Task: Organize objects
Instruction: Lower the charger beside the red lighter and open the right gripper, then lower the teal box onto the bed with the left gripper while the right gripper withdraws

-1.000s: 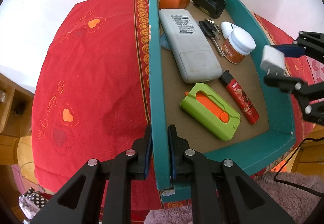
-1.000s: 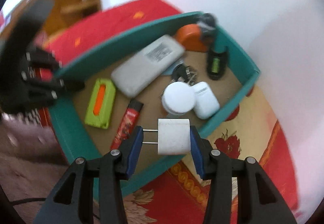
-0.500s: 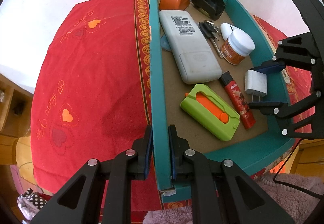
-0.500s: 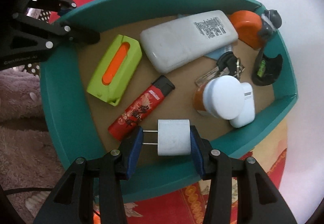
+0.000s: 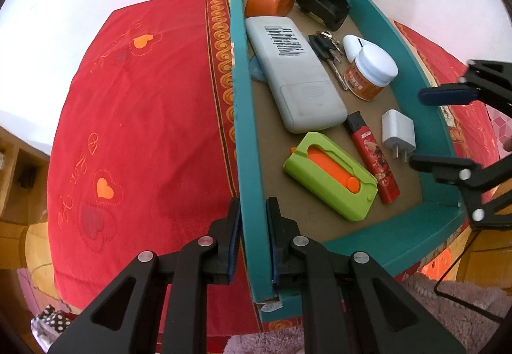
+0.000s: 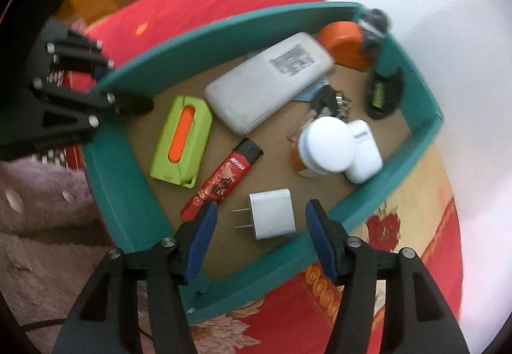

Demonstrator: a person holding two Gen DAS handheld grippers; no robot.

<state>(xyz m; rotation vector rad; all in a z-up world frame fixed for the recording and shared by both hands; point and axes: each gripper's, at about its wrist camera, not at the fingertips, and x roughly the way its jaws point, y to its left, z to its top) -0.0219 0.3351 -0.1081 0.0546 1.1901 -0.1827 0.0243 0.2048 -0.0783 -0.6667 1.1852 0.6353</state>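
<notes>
Charger [image 6: 271, 213] out of the right claw [image 6: 260, 227] now: half a second ago pinched between the blue pads, at this moment flat on the cardboard floor of the teal tray [image 5: 387, 238], just ahead of the parted fingers, prongs toward the left finger. Beside the red lighter [image 6: 224, 182], near the white-lidded jar [image 6: 323, 147], well short of the far wall. Released, then, and touching neither pad. Left claw [image 5: 252, 227] clenched on the tray's side wall, one finger either side, steadying it. Placement judged done for this item; right claw free for another pickup, none in sight on the red cloth [image 5: 144, 117].
</notes>
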